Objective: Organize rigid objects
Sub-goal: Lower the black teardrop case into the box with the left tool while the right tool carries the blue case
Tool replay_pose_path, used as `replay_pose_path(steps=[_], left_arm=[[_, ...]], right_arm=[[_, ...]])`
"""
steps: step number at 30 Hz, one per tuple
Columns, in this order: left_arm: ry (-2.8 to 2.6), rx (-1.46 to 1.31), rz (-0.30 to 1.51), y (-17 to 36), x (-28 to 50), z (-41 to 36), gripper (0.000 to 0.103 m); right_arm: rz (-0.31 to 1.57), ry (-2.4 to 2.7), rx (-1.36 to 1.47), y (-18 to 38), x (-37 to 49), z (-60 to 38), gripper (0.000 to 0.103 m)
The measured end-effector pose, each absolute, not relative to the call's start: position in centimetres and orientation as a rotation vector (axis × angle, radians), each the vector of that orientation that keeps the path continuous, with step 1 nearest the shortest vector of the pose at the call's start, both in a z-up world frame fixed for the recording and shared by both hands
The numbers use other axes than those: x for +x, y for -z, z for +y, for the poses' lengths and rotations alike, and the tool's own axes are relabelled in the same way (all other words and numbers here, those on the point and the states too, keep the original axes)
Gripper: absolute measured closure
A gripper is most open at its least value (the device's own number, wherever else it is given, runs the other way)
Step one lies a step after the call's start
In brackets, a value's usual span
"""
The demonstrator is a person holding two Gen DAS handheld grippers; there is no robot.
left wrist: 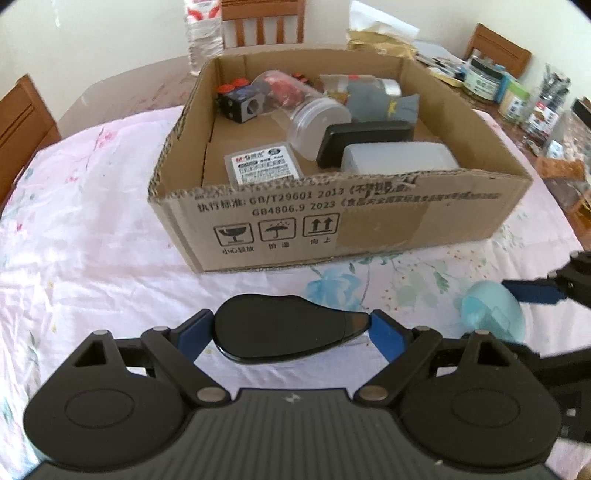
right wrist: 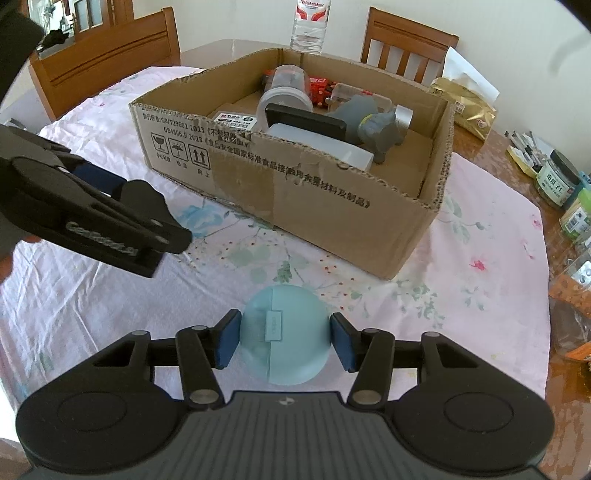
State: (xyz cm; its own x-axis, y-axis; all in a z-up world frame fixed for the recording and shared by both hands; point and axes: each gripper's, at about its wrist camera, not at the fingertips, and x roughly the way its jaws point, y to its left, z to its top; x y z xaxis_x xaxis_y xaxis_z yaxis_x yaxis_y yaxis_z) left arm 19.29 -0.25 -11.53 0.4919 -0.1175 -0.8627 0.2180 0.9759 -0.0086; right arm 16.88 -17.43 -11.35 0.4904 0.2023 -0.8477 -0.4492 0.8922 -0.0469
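Observation:
My left gripper (left wrist: 291, 330) is shut on a flat black teardrop-shaped object (left wrist: 284, 330), its blue pads pressing both ends just above the floral tablecloth (left wrist: 92, 229). My right gripper (right wrist: 284, 338) is shut on a light blue rounded case (right wrist: 282, 336), which also shows at the right edge of the left wrist view as the blue case (left wrist: 493, 312). Ahead of both stands an open cardboard box (left wrist: 369, 221), the same cardboard box (right wrist: 332, 199), holding a clear jar (left wrist: 314, 110), a black flat block (left wrist: 365, 138), a white container (left wrist: 399, 157), a grey animal figure (right wrist: 373, 125) and a labelled packet (left wrist: 264, 166).
Wooden chairs (right wrist: 107, 55) ring the table. A water bottle (right wrist: 310, 26) stands behind the box. Jars, pens and packets (right wrist: 554, 177) crowd the table's right side, with a gold bag (right wrist: 469, 107) beside the box. The left gripper's body (right wrist: 92, 218) juts in from the left.

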Motion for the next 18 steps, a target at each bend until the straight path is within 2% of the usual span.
replay_pose_path(steps=[6,12,18], left_arm=[[0.298,0.142,1.014,7.9,18.6,0.4,0.014],[0.343,0.187,0.899,3.1,19.0,0.4,0.014],[0.301,0.185,0.845,3.0,22.9,-0.1,0.013]], right_arm=[[0.979,-0.427,-0.276,9.6,16.9,-18.2,0.045],[0.953,-0.463,-0.286,6.9,16.7,-18.9,0.045],[0.911,-0.459,-0.281,4.4,17.4,-19.3,0.045]])
